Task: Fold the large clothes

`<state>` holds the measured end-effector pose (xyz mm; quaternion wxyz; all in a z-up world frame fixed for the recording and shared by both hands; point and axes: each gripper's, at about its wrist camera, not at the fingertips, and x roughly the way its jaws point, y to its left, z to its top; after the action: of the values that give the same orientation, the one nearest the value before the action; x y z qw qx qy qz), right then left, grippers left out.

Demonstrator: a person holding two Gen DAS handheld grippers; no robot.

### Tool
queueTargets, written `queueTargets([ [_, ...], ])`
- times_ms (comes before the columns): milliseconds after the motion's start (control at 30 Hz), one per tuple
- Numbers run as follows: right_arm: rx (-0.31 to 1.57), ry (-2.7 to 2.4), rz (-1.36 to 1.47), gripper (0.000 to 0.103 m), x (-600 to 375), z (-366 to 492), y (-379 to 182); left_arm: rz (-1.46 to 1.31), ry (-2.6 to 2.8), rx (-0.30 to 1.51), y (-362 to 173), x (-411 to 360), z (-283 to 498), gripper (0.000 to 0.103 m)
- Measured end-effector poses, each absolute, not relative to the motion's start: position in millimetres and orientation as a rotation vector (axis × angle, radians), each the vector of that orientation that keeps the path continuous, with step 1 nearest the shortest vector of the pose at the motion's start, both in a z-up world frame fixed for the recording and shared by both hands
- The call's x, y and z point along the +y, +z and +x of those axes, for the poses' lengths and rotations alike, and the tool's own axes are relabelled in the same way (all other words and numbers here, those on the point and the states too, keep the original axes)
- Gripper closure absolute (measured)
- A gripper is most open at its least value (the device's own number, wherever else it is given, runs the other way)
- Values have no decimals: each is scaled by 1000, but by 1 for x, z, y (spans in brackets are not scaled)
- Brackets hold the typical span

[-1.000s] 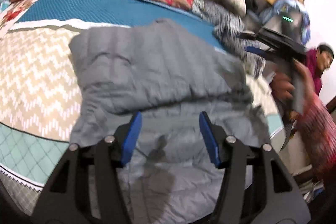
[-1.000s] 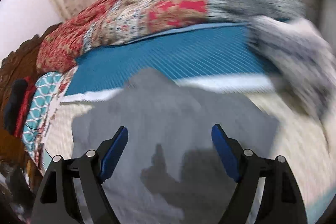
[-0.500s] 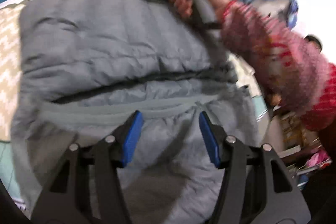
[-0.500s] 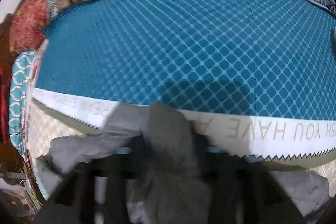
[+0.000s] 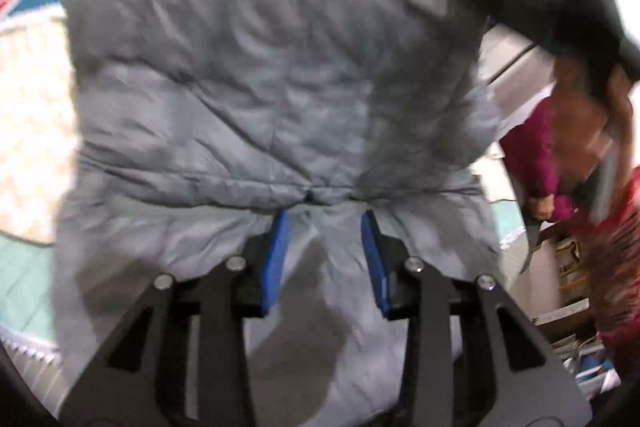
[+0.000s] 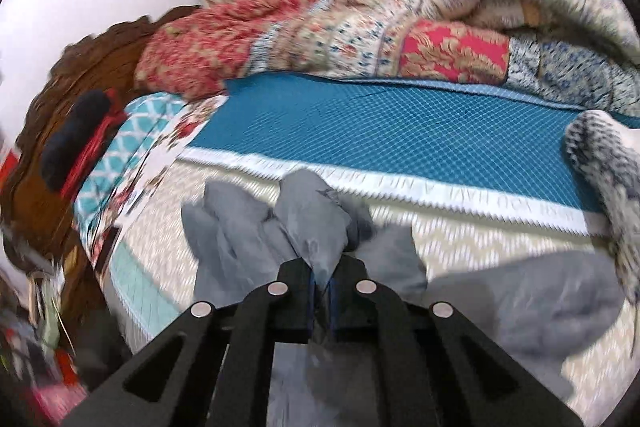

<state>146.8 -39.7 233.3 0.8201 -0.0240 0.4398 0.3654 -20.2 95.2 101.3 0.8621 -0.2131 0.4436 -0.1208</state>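
While right gripper point(image 6: 320, 283) jaws pinch grey jacket point(image 6: 312, 227) | left gripper point(image 5: 325, 227) jaws wide | bedcover lettering point(image 6: 460, 197) unreadable

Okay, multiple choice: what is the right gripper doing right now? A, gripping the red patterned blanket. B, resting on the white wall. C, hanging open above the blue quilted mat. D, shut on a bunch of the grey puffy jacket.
D: in the right wrist view the right gripper has its blue-padded fingers closed together, with a bunch of the grey puffy jacket pinched between them.
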Motion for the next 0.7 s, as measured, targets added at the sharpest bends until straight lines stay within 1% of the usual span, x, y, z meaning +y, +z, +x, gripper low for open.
queueTargets([
  [167, 859, 772, -136, 79, -74, 44, 214, -520, -240, 866, 128, 134, -101, 67],
  [300, 906, 744, -150, 79, -94, -27, 175, -550, -187, 764, 168, 163, -143, 67],
  [367, 944, 732, -167, 79, -98, -54, 152, -516, -166, 708, 192, 162, -148, 67],
  [467, 1022, 727, -127, 79, -101, -68, 124, -494, -212, 658, 210, 148, -127, 67],
  [533, 1034, 723, -125, 79, -100, -71, 113, -460, -225, 668, 202, 131, -104, 67],
  [567, 1037, 723, -118, 78, -101, -70, 111, -444, -237, 698, 187, 123, -87, 67],
  [600, 1041, 734, -100, 76, -104, -68, 113, -434, -230, 733, 172, 120, -81, 67],
  [700, 1018, 776, -100, 73, -114, -75, 129, -405, -185, 913, 111, 107, -53, 67],
])
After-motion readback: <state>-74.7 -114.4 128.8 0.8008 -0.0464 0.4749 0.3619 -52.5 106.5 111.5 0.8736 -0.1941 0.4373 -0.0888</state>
